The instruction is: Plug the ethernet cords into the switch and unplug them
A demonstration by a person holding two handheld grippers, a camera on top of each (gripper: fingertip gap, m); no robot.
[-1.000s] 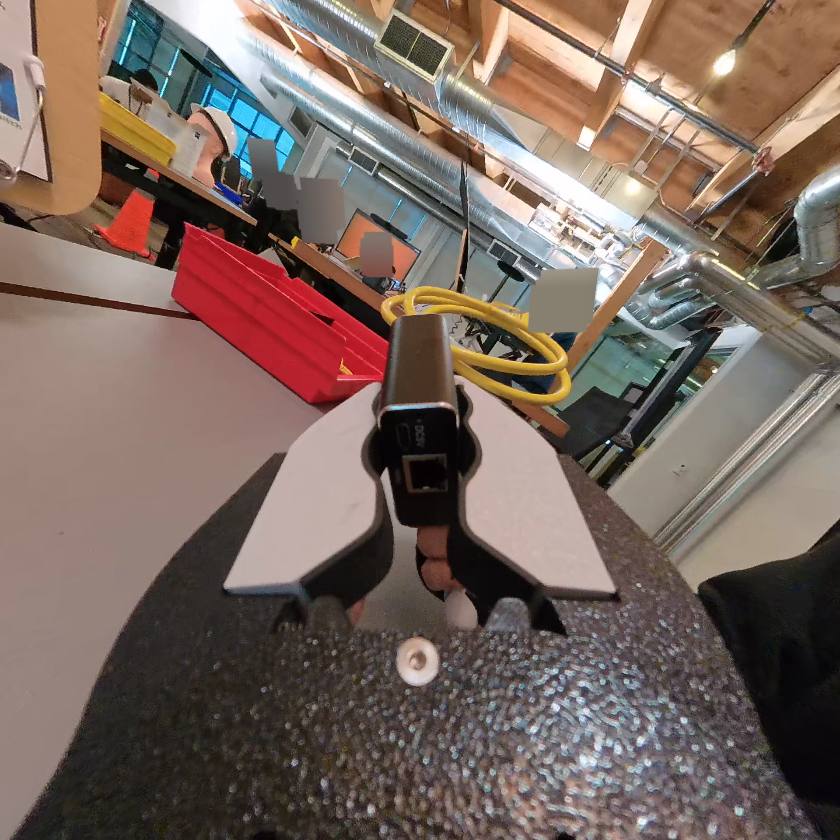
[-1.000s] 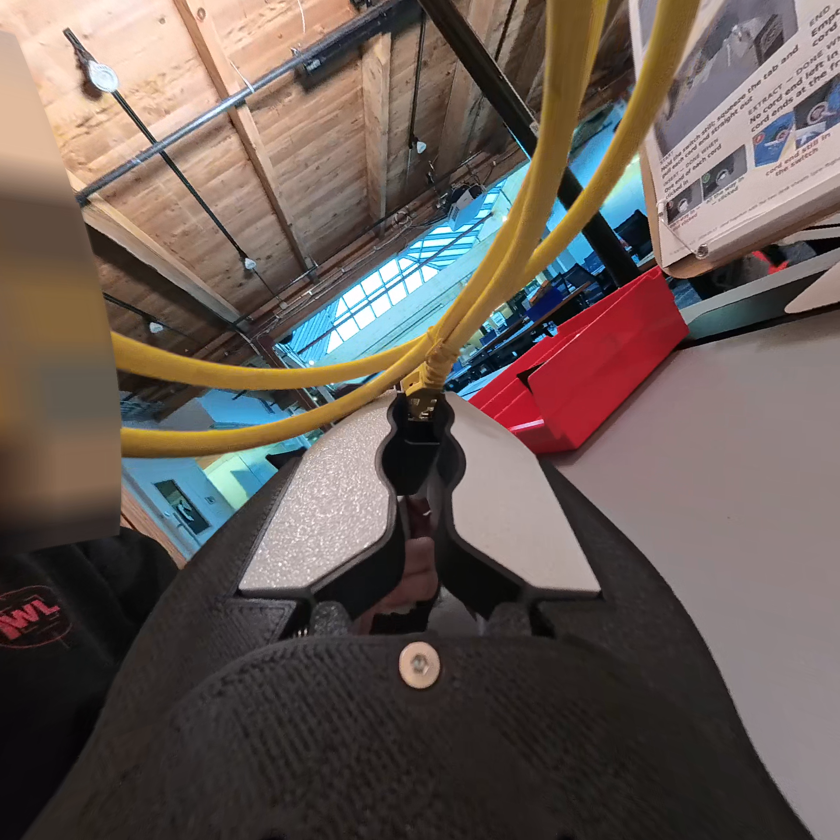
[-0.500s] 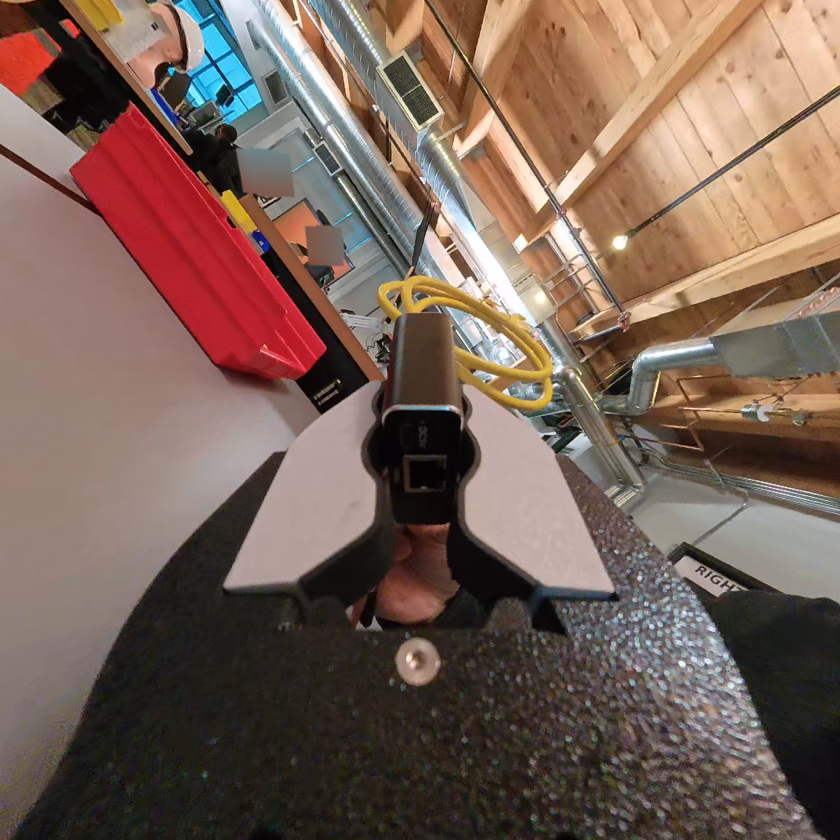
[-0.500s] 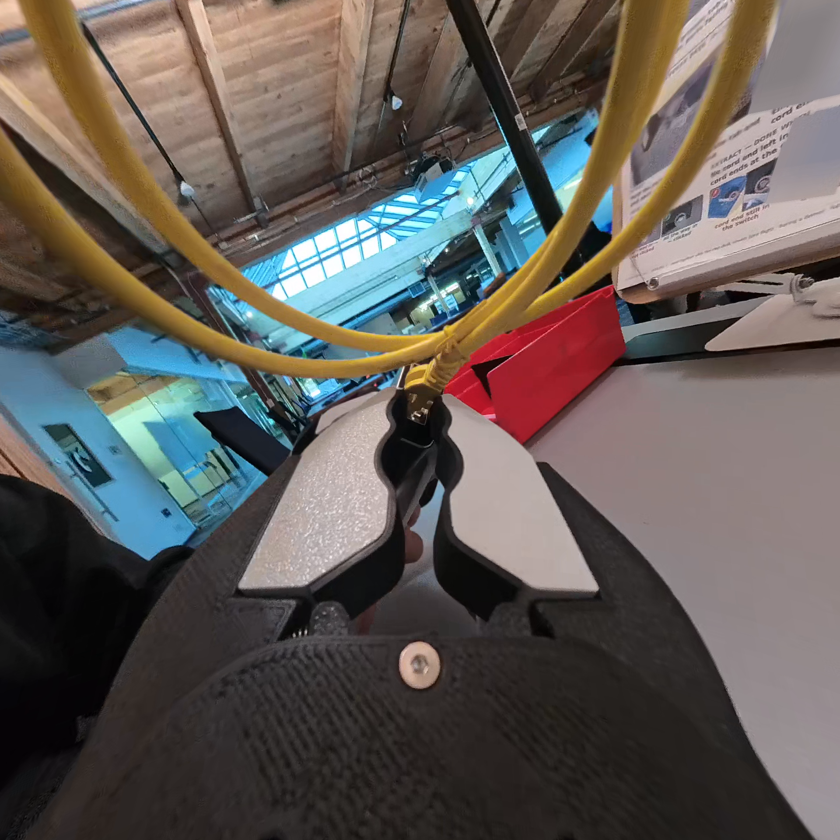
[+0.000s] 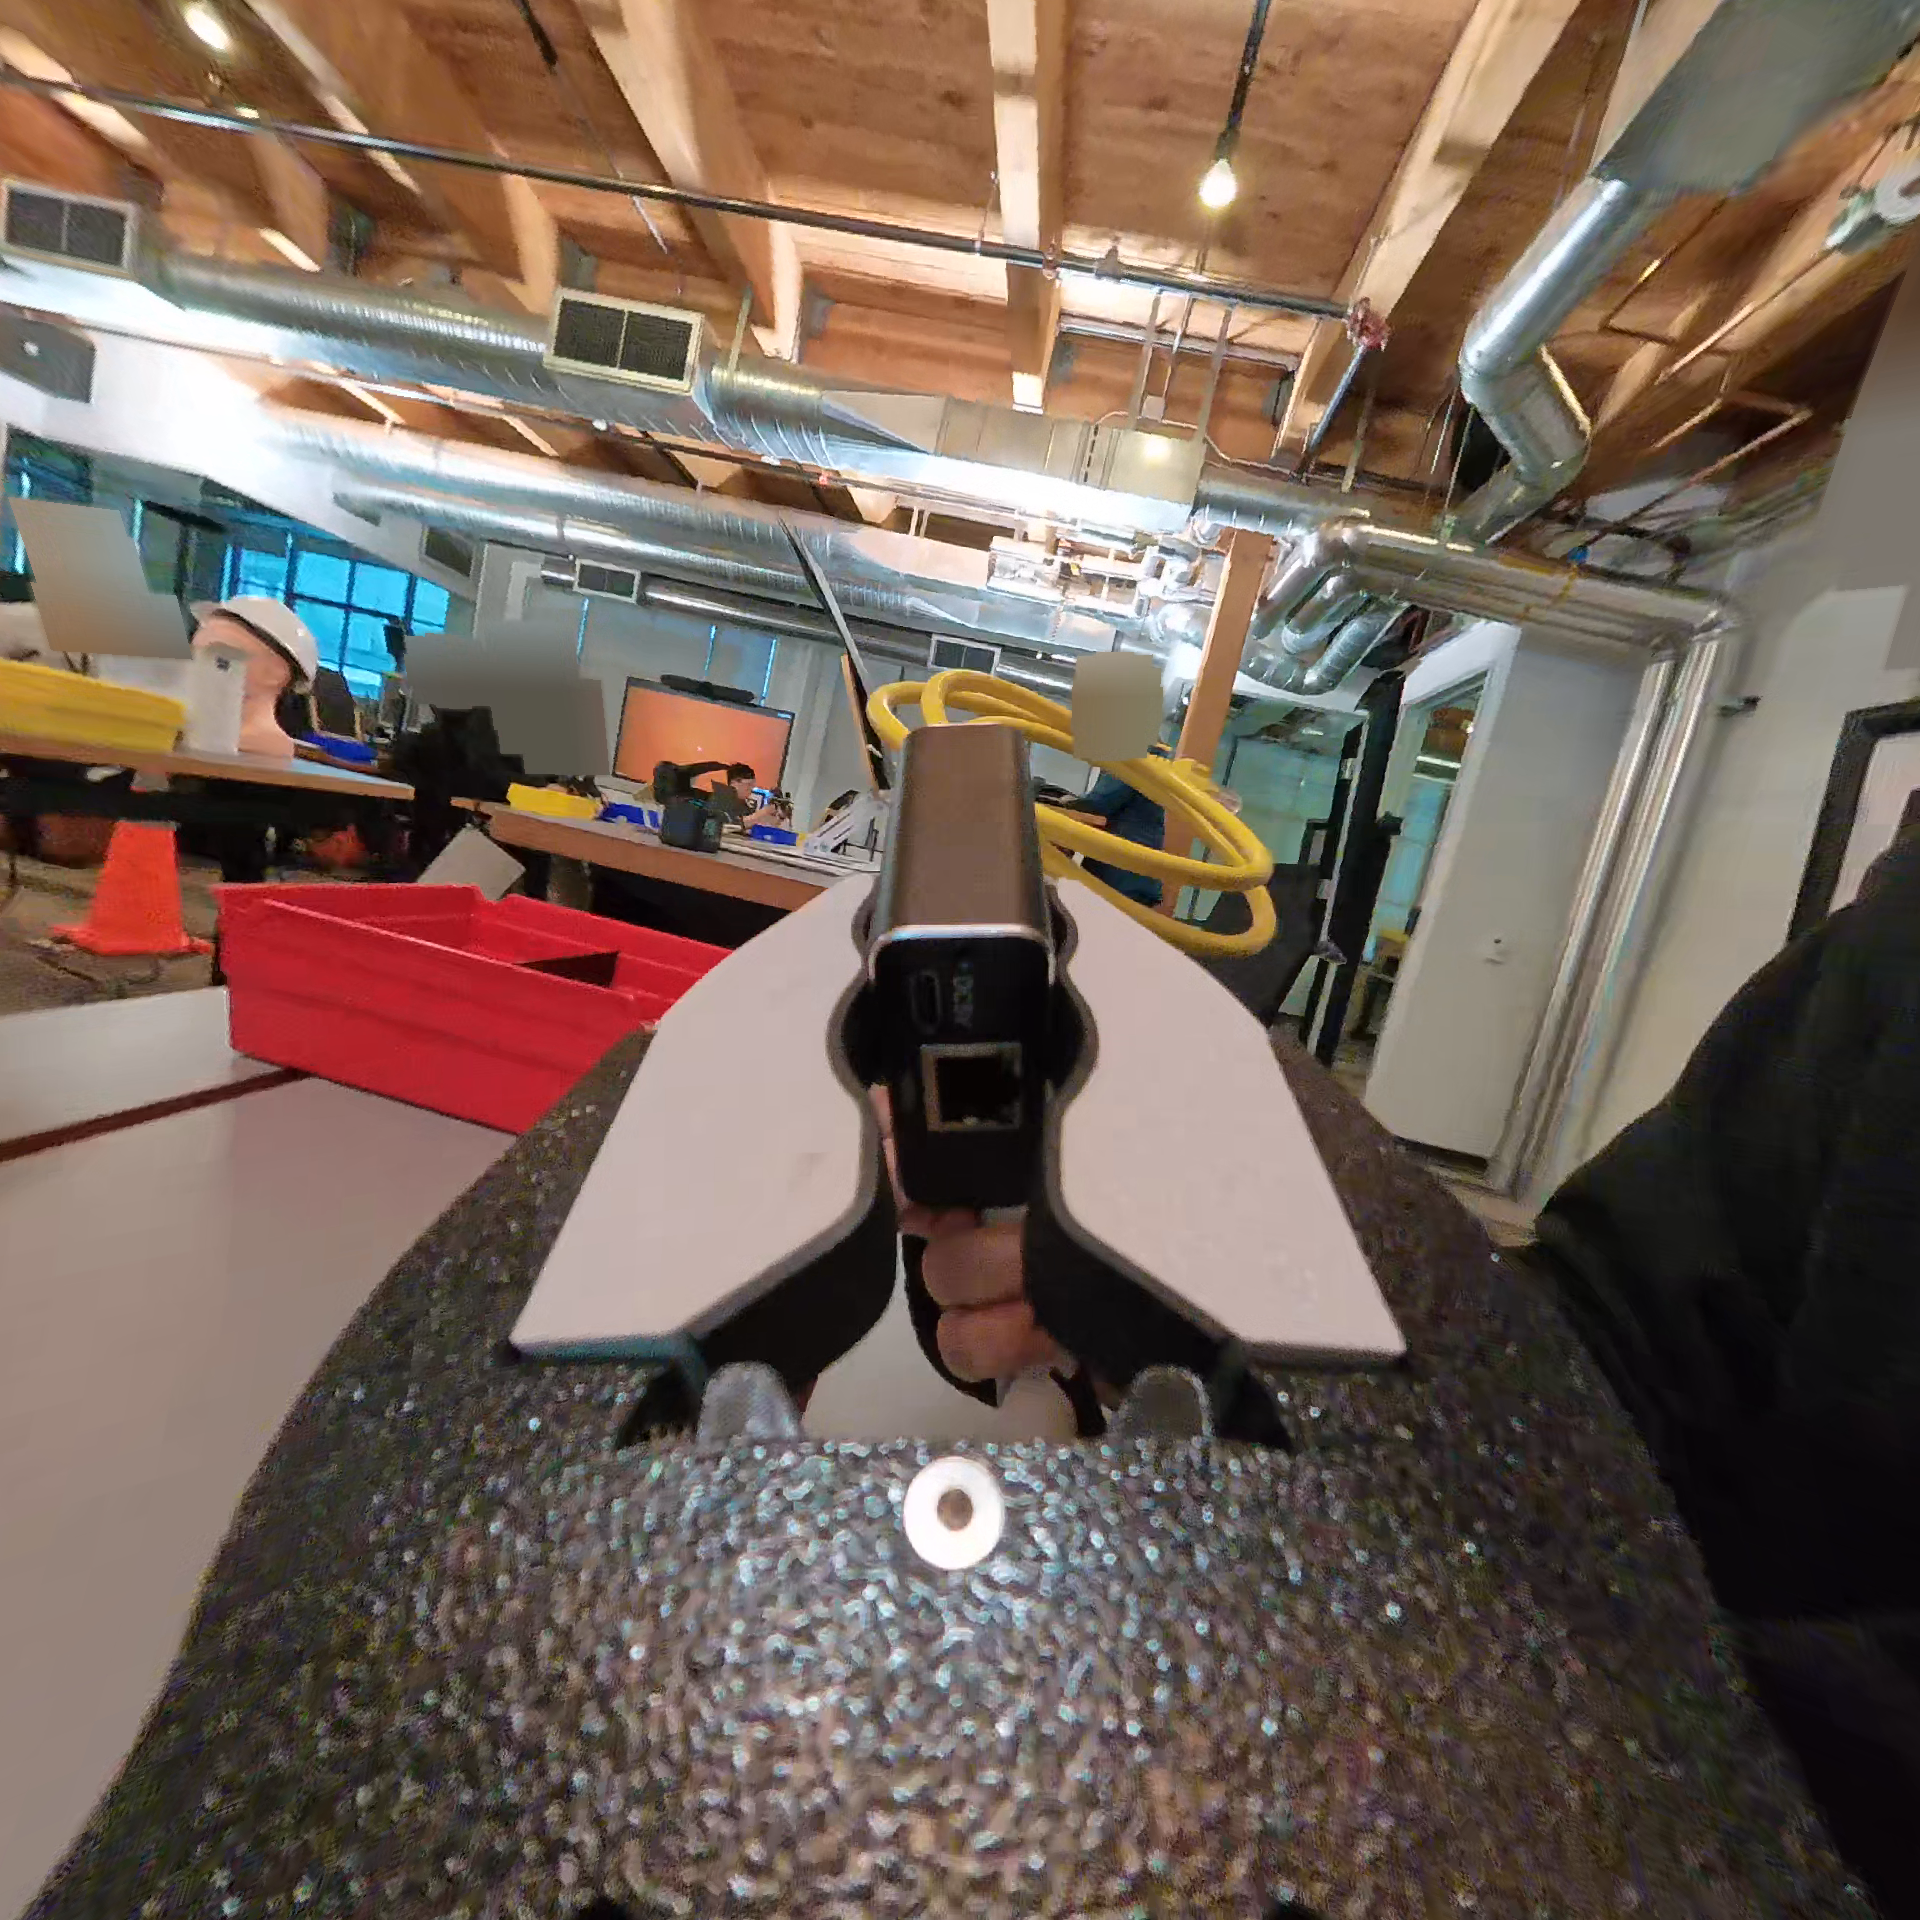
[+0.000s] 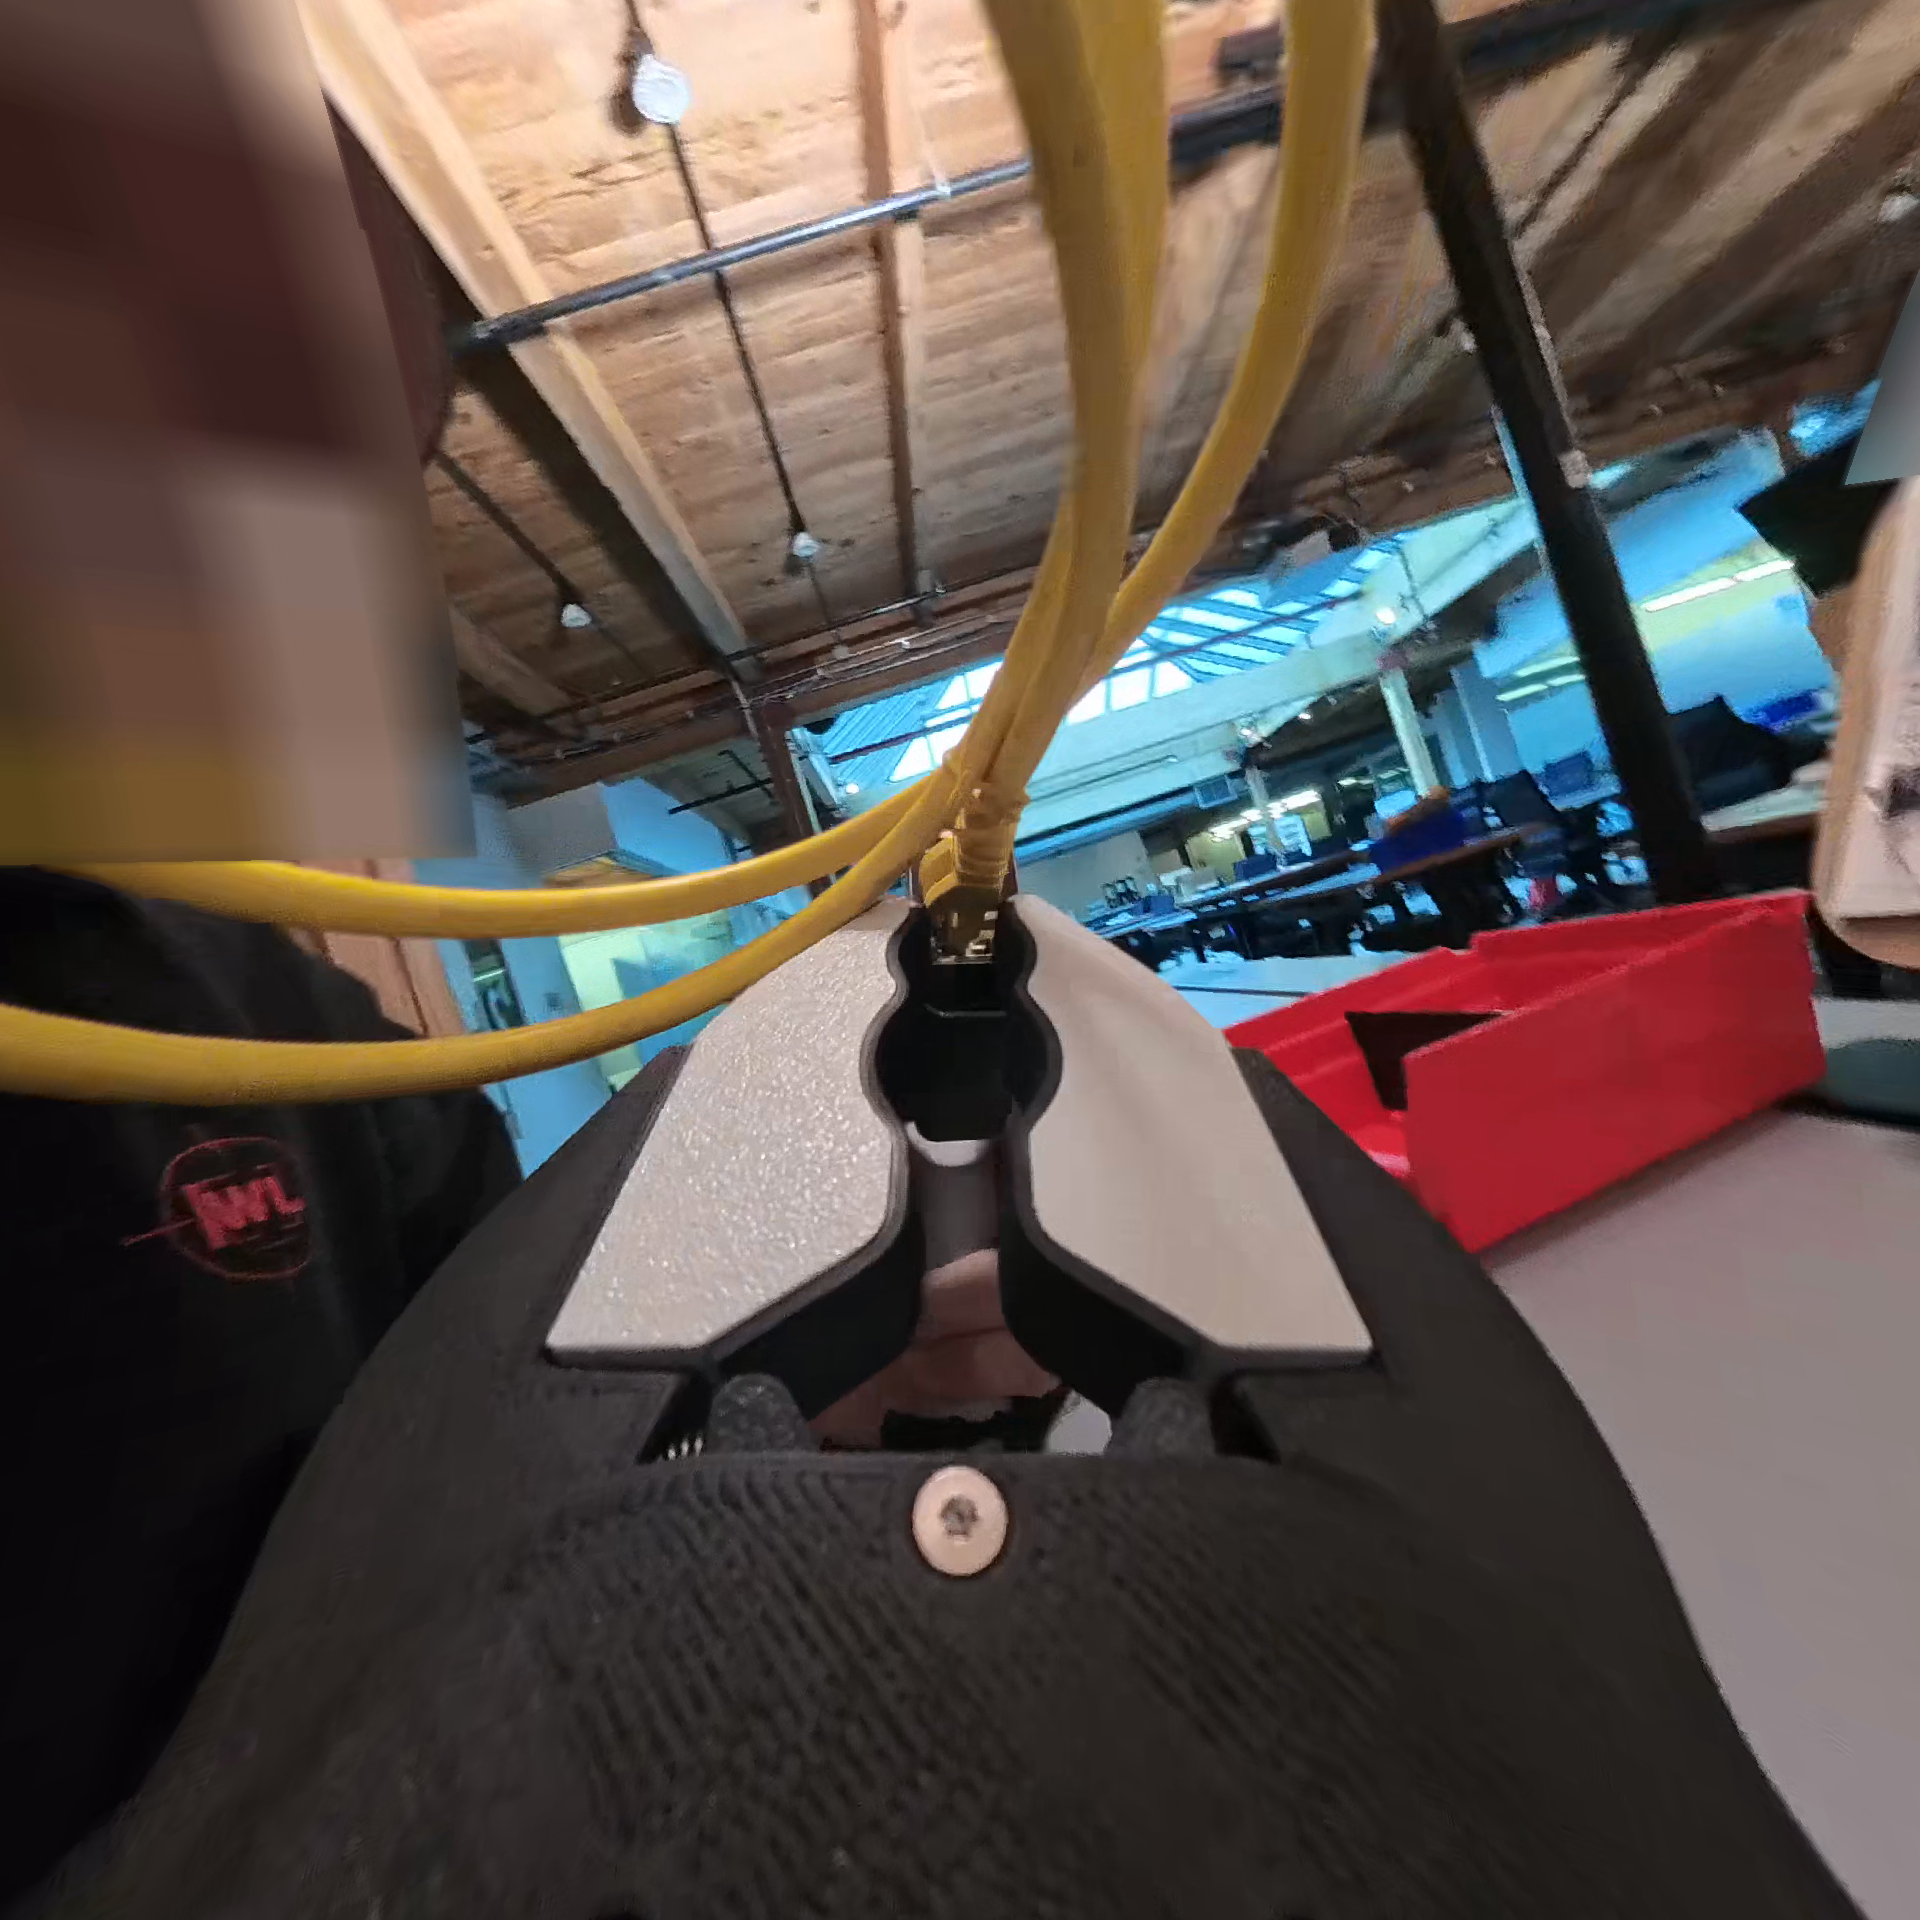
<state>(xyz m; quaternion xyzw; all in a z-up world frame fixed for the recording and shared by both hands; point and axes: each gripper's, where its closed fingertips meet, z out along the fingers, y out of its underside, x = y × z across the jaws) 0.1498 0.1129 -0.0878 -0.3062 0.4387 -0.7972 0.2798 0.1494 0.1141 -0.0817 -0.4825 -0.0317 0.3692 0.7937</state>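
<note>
My left gripper point(image 5: 961, 920) is shut on the black switch point(image 5: 961, 821) and holds it in the air, pointing away from me. An empty port point(image 5: 971, 1086) on its near end faces the camera. A coil of yellow ethernet cord point(image 5: 1153, 831) hangs behind the switch; the switch's far end is hidden. My right gripper point(image 6: 961, 935) is shut on the cord's yellow plug point(image 6: 971, 883). The cord's loops point(image 6: 1091, 520) rise over that gripper and run off left. The right gripper is also raised above the table.
A red bin point(image 5: 416, 987) stands on the grey table point(image 5: 208, 1247); both also show in the right wrist view, the bin point(image 6: 1579, 1029) on the table point(image 6: 1714, 1403). A person's black sleeve point(image 5: 1766, 1247) is at the right, a black shirt point(image 6: 156, 1143) at the left. The tips of both grippers are at nearly the same place.
Both grippers have swung and levelled out while keeping their holds. The left view has turned from the ceiling back toward the room. The cord loops have shifted over the right gripper.
</note>
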